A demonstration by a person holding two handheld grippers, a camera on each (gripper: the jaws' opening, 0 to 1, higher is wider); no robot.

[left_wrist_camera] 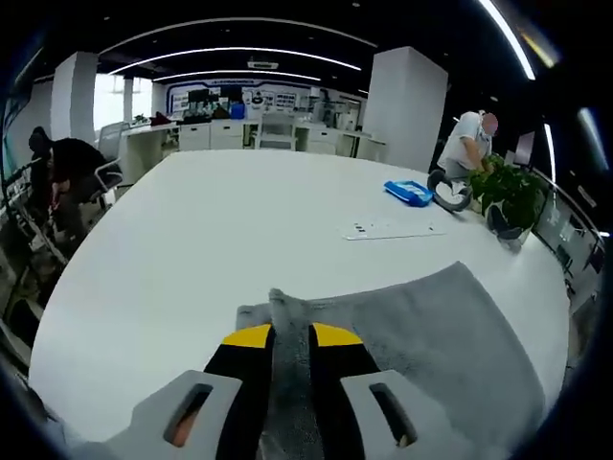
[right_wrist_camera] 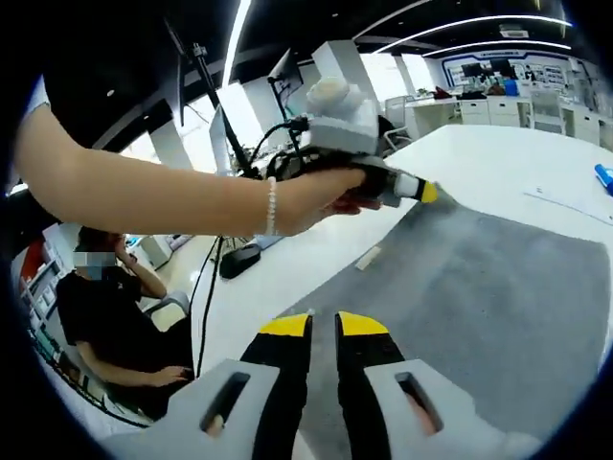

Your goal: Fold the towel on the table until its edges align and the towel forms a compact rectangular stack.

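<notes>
Between both hand-held grippers' jaws, towel (left_wrist_camera: pixel 431 326).

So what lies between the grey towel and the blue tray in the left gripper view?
A flat white strip lies between the towel and the blue tray in the left gripper view; otherwise bare white table.

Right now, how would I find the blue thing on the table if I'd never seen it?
Start at the big white table and look past the gray towel to the far side. Beyond the flat white sheet, near the leafy green plant, lies the blue tray-like thing. It is the table's one bright blue thing.
</notes>
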